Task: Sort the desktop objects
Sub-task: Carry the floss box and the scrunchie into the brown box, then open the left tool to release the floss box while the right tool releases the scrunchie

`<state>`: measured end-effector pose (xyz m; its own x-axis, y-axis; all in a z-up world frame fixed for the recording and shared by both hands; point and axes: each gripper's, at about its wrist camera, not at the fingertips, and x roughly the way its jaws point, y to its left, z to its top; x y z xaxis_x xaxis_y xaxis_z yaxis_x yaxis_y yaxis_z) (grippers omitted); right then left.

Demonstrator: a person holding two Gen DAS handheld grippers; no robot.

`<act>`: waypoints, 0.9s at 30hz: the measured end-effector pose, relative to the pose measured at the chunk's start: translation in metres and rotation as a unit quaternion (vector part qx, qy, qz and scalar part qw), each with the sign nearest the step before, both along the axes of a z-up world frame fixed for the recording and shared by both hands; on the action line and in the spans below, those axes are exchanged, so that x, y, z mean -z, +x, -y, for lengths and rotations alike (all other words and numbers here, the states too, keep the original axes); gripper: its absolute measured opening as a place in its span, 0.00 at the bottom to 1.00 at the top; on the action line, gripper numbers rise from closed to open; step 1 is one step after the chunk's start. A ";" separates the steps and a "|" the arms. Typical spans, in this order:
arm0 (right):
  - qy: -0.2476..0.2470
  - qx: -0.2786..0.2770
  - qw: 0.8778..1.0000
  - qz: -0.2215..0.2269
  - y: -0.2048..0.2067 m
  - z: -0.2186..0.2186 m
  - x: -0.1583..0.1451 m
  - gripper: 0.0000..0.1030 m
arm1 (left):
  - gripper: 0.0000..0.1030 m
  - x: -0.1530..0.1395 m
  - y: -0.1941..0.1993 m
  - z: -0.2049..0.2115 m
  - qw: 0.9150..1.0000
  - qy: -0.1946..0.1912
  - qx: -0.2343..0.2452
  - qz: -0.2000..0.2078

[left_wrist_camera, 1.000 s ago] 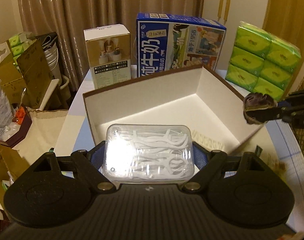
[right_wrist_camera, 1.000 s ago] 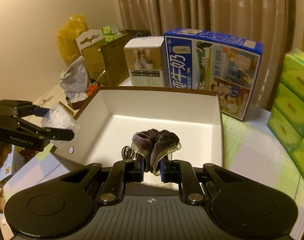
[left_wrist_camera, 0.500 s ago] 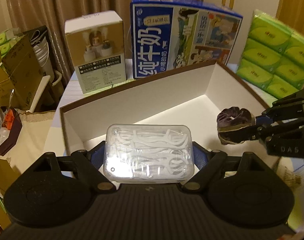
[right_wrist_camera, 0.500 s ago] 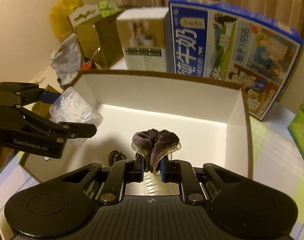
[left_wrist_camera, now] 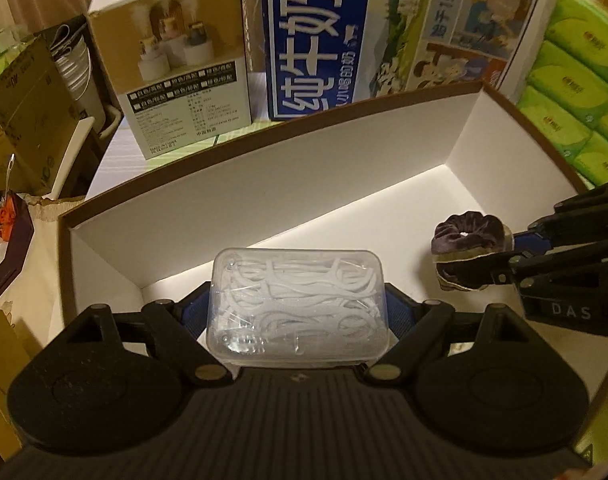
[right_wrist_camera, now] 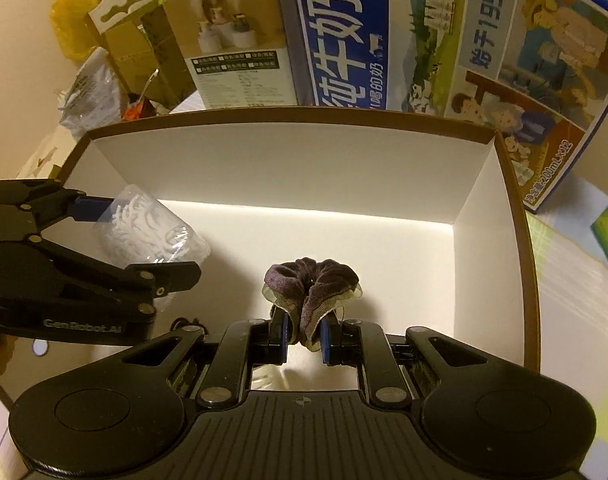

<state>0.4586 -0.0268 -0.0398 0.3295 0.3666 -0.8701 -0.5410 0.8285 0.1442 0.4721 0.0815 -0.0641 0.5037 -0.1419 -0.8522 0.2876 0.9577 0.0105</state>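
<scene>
A clear plastic case of white floss picks (left_wrist_camera: 298, 306) sits between the pads of my left gripper (left_wrist_camera: 298, 312), which is shut on it. The same case (right_wrist_camera: 152, 232) shows at the left of the right wrist view, hanging over the open white box with brown rim (right_wrist_camera: 304, 152). My right gripper (right_wrist_camera: 304, 336) is shut on a dark purple velvet scrunchie (right_wrist_camera: 311, 284), also over the box's inside. In the left wrist view the scrunchie (left_wrist_camera: 467, 236) hangs at the right, inside the box walls (left_wrist_camera: 304, 172). A dark cable (right_wrist_camera: 184, 325) lies on the box floor.
Behind the box stand a blue milk carton case (left_wrist_camera: 383, 32) and a white-and-tan product box (left_wrist_camera: 172, 60). Green tissue packs (left_wrist_camera: 575, 92) are stacked at the right. Cardboard boxes and bags (right_wrist_camera: 116, 52) crowd the left beside the table.
Both grippers have moved forward and down, from near the box's front edge to over its inside. Each keeps hold of its object. The background boxes loom larger.
</scene>
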 end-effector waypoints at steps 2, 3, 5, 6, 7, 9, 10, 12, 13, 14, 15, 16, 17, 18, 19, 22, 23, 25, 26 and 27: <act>0.001 0.001 1.000 -0.003 0.003 0.000 0.002 0.11 | 0.81 0.005 0.007 0.002 1.000 0.005 -0.004 -0.005; 0.000 0.001 1.000 -0.005 0.004 0.000 0.003 0.11 | 0.81 0.008 0.010 0.002 1.000 0.005 -0.007 -0.009; -0.001 0.003 1.000 -0.007 0.007 0.000 0.005 0.11 | 0.81 0.012 0.016 0.002 1.000 0.004 -0.011 -0.015; -0.002 0.003 1.000 -0.010 0.008 0.000 0.007 0.11 | 0.81 0.015 0.018 0.002 1.000 0.005 -0.015 -0.018; -0.001 0.003 1.000 -0.012 0.010 0.000 0.008 0.11 | 0.81 0.017 0.021 0.003 1.000 0.007 -0.017 -0.020; -0.002 0.003 1.000 -0.016 0.012 0.000 0.011 0.11 | 0.81 0.020 0.025 0.004 1.000 0.005 -0.019 -0.024; -0.002 0.003 1.000 -0.018 0.013 0.000 0.012 0.11 | 0.81 0.022 0.026 0.004 0.999 0.003 -0.022 -0.027; -0.002 0.003 1.000 -0.020 0.014 0.000 0.014 0.11 | 0.81 0.026 0.029 0.004 0.999 0.001 -0.027 -0.032; -0.002 0.003 1.000 -0.021 0.015 0.000 0.015 0.11 | 0.81 0.028 0.030 0.004 0.999 0.001 -0.028 -0.034; -0.001 0.003 1.000 -0.022 0.016 0.000 0.015 0.11 | 0.81 0.030 0.030 0.004 0.999 0.001 -0.028 -0.036; 0.001 0.002 1.000 -0.023 0.016 0.001 0.016 0.11 | 0.81 0.032 0.031 0.004 0.999 0.003 -0.029 -0.039; 0.002 0.002 1.000 -0.025 0.017 0.001 0.016 0.11 | 0.81 0.034 0.032 0.004 0.999 0.004 -0.031 -0.044; 0.002 0.002 1.000 -0.025 0.017 0.001 0.016 0.11 | 0.81 0.036 0.033 0.003 0.998 0.004 -0.034 -0.046; 0.002 0.001 1.000 -0.025 0.018 0.001 0.017 0.11 | 0.81 0.036 0.033 0.002 0.998 0.001 -0.034 -0.046; 0.002 0.000 1.000 -0.027 0.018 0.001 0.018 0.11 | 0.82 0.035 0.033 0.001 0.998 -0.002 -0.033 -0.046; 0.001 -0.001 1.000 -0.029 0.019 0.001 0.020 0.11 | 0.85 0.032 0.032 -0.001 0.999 0.000 -0.034 -0.041; 0.001 -0.002 1.000 -0.029 0.018 0.001 0.021 0.11 | 0.85 0.031 0.032 -0.001 0.999 0.001 -0.033 -0.040; 0.001 -0.006 1.000 -0.028 0.017 0.000 0.021 0.11 | 0.85 0.028 0.031 -0.001 0.999 0.002 -0.033 -0.038; 0.000 -0.008 1.000 -0.027 0.017 -0.001 0.021 0.11 | 0.86 0.027 0.030 0.000 0.999 0.002 -0.032 -0.036; 0.000 -0.009 1.000 -0.026 0.016 -0.001 0.021 0.12 | 0.86 0.026 0.030 0.000 0.999 0.003 -0.032 -0.035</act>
<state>0.4747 -0.0258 -0.0606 0.2765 0.3718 -0.8862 -0.5482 0.8184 0.1723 0.5017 0.0817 -0.0903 0.4512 -0.1052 -0.8862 0.2258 0.9742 -0.0007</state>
